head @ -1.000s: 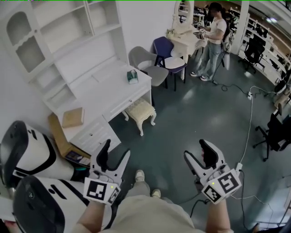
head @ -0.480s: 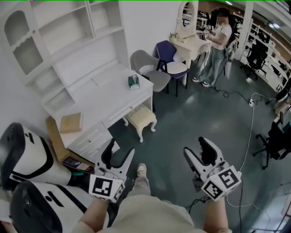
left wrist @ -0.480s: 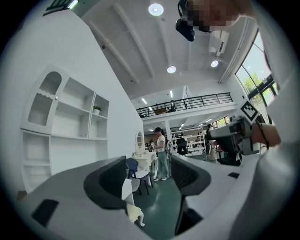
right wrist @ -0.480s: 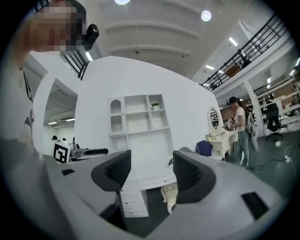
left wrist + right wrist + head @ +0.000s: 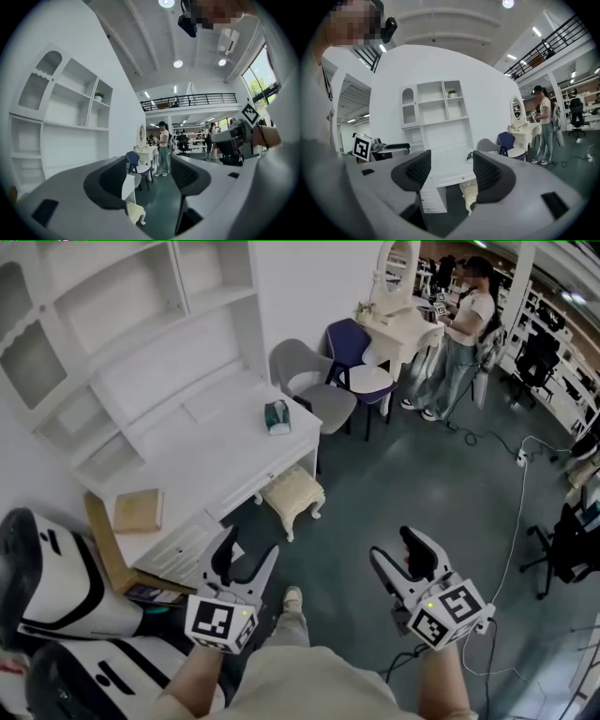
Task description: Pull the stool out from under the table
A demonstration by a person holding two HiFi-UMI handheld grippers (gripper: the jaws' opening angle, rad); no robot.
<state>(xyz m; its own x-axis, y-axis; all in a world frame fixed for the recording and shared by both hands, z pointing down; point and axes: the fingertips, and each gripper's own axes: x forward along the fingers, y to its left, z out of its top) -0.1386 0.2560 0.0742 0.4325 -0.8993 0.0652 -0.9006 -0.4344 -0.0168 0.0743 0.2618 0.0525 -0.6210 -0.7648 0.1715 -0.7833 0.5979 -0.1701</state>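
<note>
Dark green floor [image 5: 403, 474] of a large open room, seen from your head camera. Against the white wall stands the table [image 5: 202, 451], a white desk with a shelved hutch [image 5: 122, 306] along its back edge. On its top, a green tissue box [image 5: 277, 416] sits near the far right corner, and a flat tan box [image 5: 139, 510] lies at the end nearest you.

The stool [image 5: 293, 491] is cream, with a tufted seat and curved white legs. It stands at the table's front edge near the right corner, its seat partly under the top and partly out over the floor.

Your left gripper [image 5: 246, 547] and your right gripper [image 5: 392, 545] hover above the floor, well apart from the stool and touching nothing. In the left gripper view the jaws stand moderately wide with nothing between the pads; only the distant stool shows low in the gap. The right gripper view reads the same — jaws apart and empty, with the stool and the table's front far beyond them.

Past the table's right end stand a grey chair [image 5: 309, 381], a blue chair [image 5: 354, 345] and a white vanity [image 5: 398, 320], with a person [image 5: 464, 338] beside it. A white cable [image 5: 514, 512] trails across the floor at the right. Two white-and-black machine shells [image 5: 56, 568] sit at the lower left, just beside your left arm.
</note>
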